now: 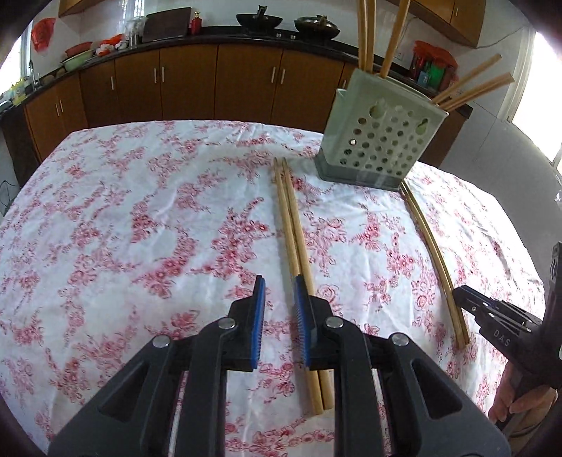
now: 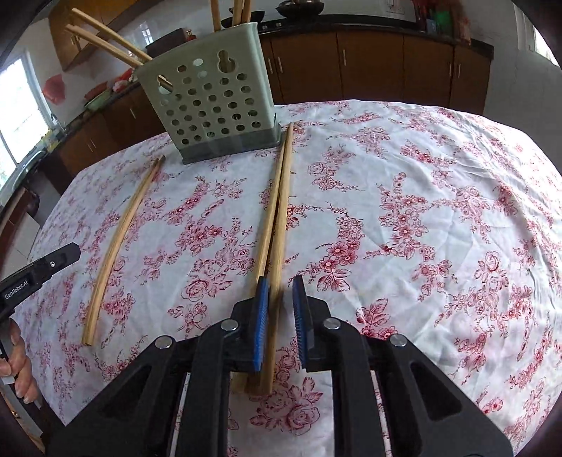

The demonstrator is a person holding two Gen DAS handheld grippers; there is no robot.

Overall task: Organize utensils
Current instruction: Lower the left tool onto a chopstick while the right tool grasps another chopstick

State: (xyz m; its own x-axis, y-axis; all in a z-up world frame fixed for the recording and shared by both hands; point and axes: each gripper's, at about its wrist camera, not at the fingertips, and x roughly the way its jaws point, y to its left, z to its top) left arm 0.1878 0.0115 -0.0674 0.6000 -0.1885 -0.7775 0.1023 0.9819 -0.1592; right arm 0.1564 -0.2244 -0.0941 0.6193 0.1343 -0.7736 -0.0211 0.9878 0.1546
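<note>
A pale green perforated utensil holder [image 1: 379, 140] [image 2: 217, 102] stands on the flowered tablecloth [image 1: 140, 228] [image 2: 421, 211] with several wooden chopsticks [image 1: 365, 35] [image 2: 105, 38] sticking out of it. Two more pairs lie flat on the cloth. My left gripper [image 1: 279, 306] is open and low over one pair [image 1: 291, 225] [image 2: 119, 246]; those sticks run under its right finger, not between the pads. My right gripper [image 2: 281, 309] [image 1: 460, 295] is open over the other pair [image 2: 277, 218] [image 1: 435, 253]. One stick shows in its gap beside the left pad, and cloth shows between it and the right pad.
Brown kitchen cabinets [image 1: 189, 81] [image 2: 372, 59] under a dark counter with woks [image 1: 260, 21] run behind the table. A hand [image 1: 516, 397] [image 2: 17, 362] holds each gripper's handle at the table's near side. Bright windows sit at the frame edges.
</note>
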